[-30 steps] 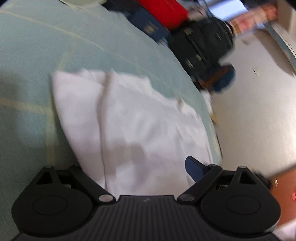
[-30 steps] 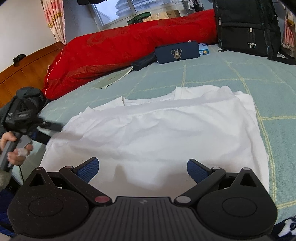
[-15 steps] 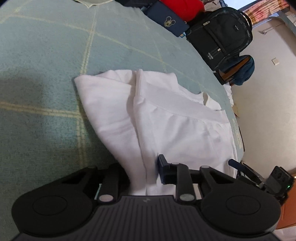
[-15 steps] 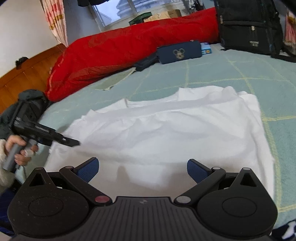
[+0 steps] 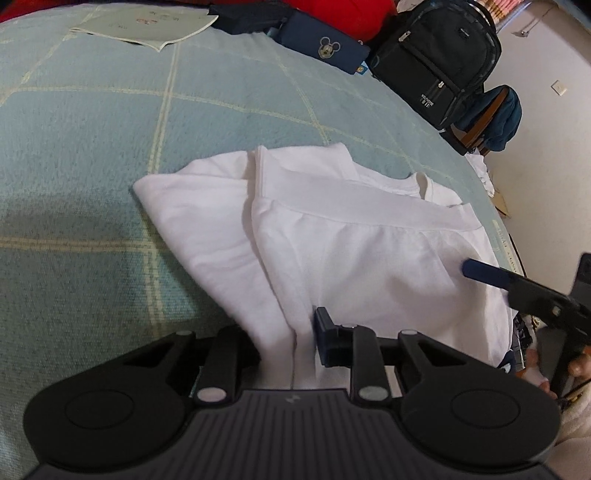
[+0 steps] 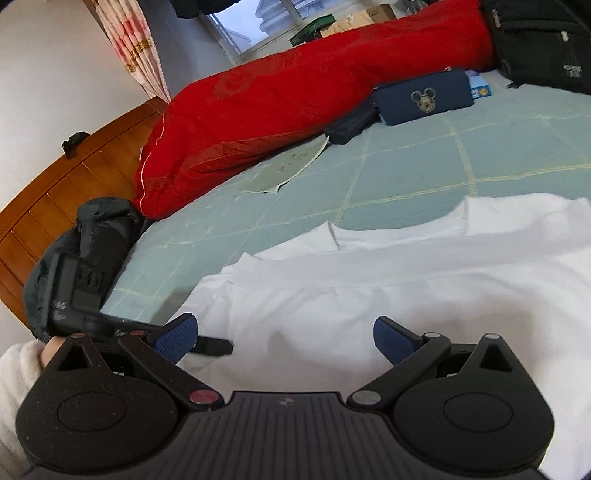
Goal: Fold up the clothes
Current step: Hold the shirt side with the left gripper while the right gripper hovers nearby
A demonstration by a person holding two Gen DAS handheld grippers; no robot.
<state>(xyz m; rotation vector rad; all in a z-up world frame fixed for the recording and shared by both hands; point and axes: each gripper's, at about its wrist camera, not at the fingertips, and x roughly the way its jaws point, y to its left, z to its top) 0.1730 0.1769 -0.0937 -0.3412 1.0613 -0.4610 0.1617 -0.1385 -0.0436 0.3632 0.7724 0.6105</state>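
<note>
A white garment lies partly folded on the pale green checked bed cover. My left gripper is shut on the garment's near edge, and the cloth bunches up between the fingers. In the right wrist view the same white garment spreads in front of my right gripper. That gripper is open just above the cloth with nothing between its blue pads. The right gripper's blue fingertip reaches in from the right in the left wrist view. The left gripper's body shows at the left in the right wrist view.
A red quilt lies along the far side of the bed. Beside it are a navy pouch, a black backpack and a sheet of paper. A wooden headboard stands left, with a dark bundle near it.
My left gripper has closed on the garment's near edge, and its view has swung toward the far side of the bed. The right gripper has stayed open, shifting slightly leftward over the cloth.
</note>
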